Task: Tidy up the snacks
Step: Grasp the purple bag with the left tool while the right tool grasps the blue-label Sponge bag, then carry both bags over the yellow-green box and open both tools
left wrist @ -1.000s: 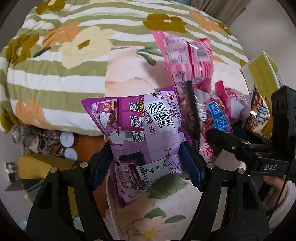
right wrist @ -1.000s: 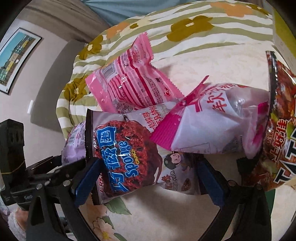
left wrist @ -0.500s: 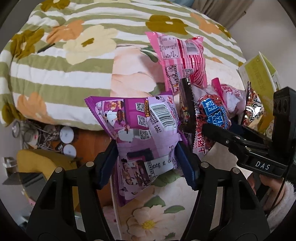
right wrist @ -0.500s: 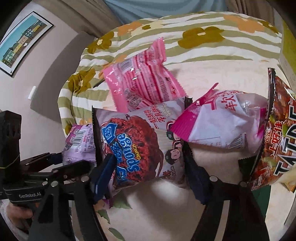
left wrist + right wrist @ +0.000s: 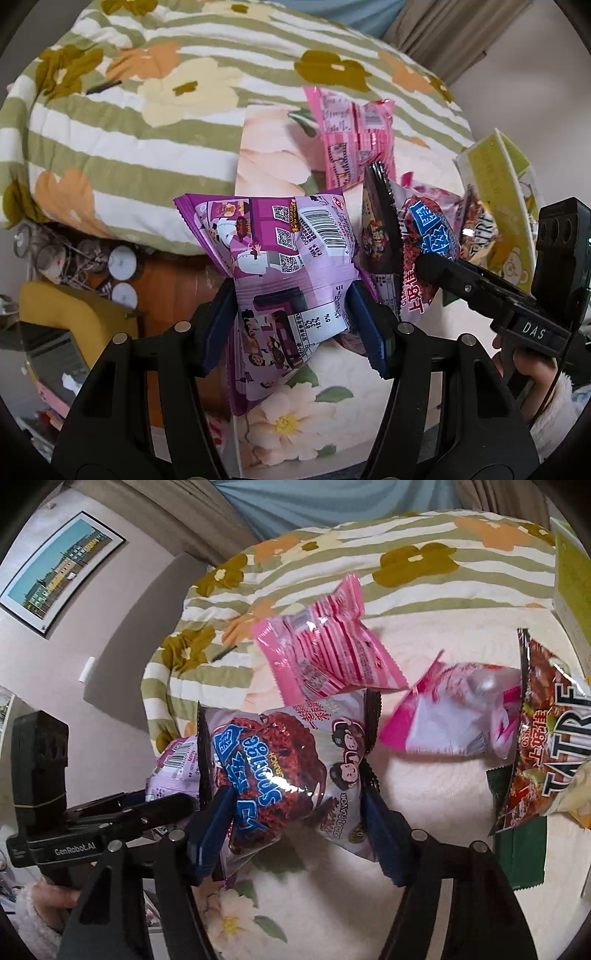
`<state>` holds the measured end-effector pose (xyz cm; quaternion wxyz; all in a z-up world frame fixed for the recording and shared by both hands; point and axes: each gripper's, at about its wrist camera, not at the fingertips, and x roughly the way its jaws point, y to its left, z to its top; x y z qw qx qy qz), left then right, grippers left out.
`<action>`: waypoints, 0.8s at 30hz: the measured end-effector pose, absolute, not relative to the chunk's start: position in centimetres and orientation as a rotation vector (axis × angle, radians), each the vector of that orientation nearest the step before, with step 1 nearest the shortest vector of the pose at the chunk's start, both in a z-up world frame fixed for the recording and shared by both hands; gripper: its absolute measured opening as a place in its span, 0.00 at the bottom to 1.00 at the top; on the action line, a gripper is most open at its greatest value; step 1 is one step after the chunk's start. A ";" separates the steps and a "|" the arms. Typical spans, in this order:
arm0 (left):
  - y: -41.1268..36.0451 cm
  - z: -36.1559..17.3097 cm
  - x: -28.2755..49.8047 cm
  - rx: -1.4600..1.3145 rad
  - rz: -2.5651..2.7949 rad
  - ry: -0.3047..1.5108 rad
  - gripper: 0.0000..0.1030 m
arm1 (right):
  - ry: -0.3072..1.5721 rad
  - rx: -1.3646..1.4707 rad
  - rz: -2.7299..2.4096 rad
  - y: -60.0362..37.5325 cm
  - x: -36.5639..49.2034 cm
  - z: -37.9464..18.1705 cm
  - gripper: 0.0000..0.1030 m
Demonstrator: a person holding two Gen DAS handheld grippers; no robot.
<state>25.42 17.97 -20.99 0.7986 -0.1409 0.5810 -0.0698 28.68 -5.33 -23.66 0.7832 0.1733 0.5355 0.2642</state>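
Note:
My left gripper (image 5: 295, 325) is shut on a purple snack bag (image 5: 280, 266), held above the bed. My right gripper (image 5: 295, 823) is shut on a chocolate sponge-crunch bag (image 5: 280, 768), lifted beside the purple bag (image 5: 173, 768). The chocolate bag also shows in the left wrist view (image 5: 417, 251), with the right gripper's finger (image 5: 461, 280) on it. A pink striped bag (image 5: 325, 661) lies farther back on the bed. A pale pink bag (image 5: 458, 709) and a red TATRE bag (image 5: 546, 746) lie at the right.
The bed has a floral sheet (image 5: 424, 812) and a green-striped floral duvet (image 5: 129, 110) at the back. A yellow-green box (image 5: 495, 177) stands at the right. A green packet (image 5: 524, 849) lies under the red bag. The bed's left edge drops to a cluttered floor (image 5: 92, 266).
Both grippers have drawn back and risen with their bags. The right gripper has closed tighter on the chocolate bag and lifted it off the pale pink bag.

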 end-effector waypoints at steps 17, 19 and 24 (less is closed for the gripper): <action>15.3 -13.2 24.2 -0.280 -0.313 1.087 0.56 | 0.953 0.473 0.499 -10.4 24.5 -15.4 0.63; 13.7 -12.1 25.0 -0.255 -0.346 1.067 0.56 | 0.910 0.484 0.464 -12.2 24.0 -13.7 0.63; 8.0 -9.2 26.9 -0.209 -0.436 1.011 0.56 | 0.815 0.496 0.380 -17.6 23.4 -10.3 0.63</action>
